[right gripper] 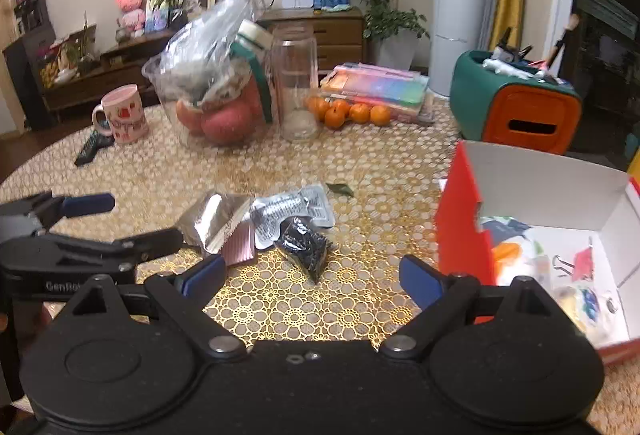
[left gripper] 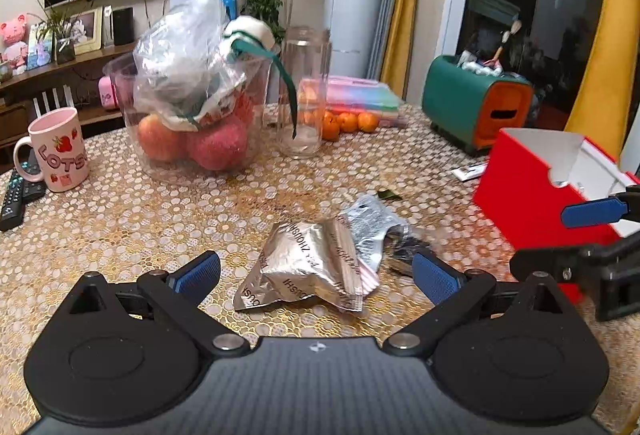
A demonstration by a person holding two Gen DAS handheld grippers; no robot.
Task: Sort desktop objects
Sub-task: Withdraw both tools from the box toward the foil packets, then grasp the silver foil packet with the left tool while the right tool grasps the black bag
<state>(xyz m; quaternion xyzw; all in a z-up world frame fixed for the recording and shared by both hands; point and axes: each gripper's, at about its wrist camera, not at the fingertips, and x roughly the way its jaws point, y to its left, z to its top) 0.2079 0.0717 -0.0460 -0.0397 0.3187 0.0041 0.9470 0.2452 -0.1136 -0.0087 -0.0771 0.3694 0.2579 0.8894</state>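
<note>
A crumpled silver foil pouch (left gripper: pixel 310 267) lies on the patterned tablecloth between the open fingers of my left gripper (left gripper: pixel 316 275). Behind it sit a second silver packet (left gripper: pixel 370 223) and a small black packet (left gripper: pixel 404 249). In the right wrist view the same pile shows as the foil pouch (right gripper: pixel 212 221), the silver packet (right gripper: pixel 294 211) and the black packet (right gripper: pixel 306 247). My right gripper (right gripper: pixel 312 279) hangs open just short of the black packet, holding nothing. A red box (right gripper: pixel 460 219) with a white inside stands at the right, with small items in it.
A clear container of apples and bags (left gripper: pixel 196 115), a glass jar (left gripper: pixel 302 95), a pink mug (left gripper: pixel 60 153), remotes (left gripper: pixel 16 195), oranges (left gripper: pixel 348 121), a pastel book stack (left gripper: pixel 356 95) and a green-orange bin (left gripper: pixel 476 103) ring the table's far side.
</note>
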